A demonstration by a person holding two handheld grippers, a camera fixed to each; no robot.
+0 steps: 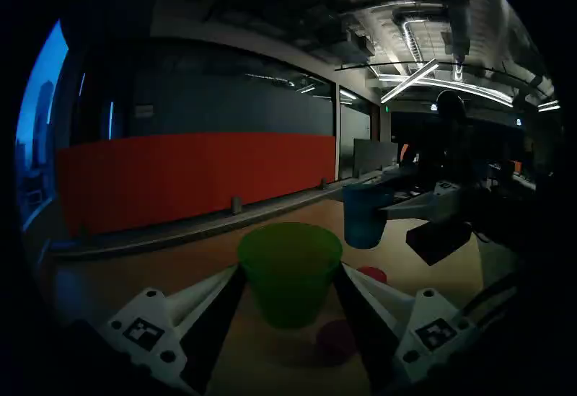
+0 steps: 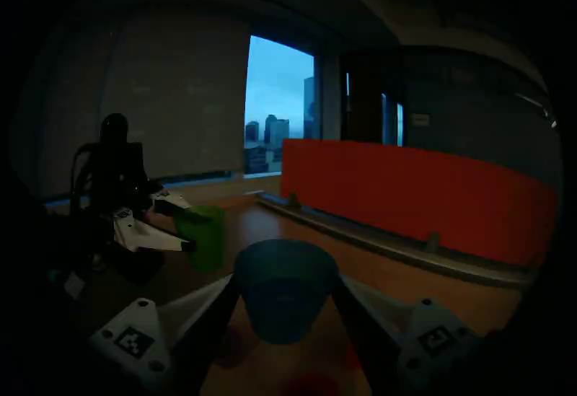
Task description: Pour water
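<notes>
Your left gripper [image 1: 289, 268]: fingers pressed on both sides of green cup [image 1: 290, 284], cup upright, above wooden table [image 1: 216, 252]. Cannot tell if water inside.
Your right gripper [image 2: 286, 280]: fingers squeeze blue cup [image 2: 286, 302], upright too.
Black-and-white square tags [image 1: 143, 332] on fingers. Small sign [image 1: 143, 111] on dark wall too small to read.
Left gripper view: blue cup off to right near green one, red dot [image 1: 373, 273] on table, long ceiling lights [image 1: 409, 81].
Right gripper view: green cup off to left, window [image 2: 278, 107] with tall towers.
Red wall panel [image 1: 195, 176] behind table.
</notes>
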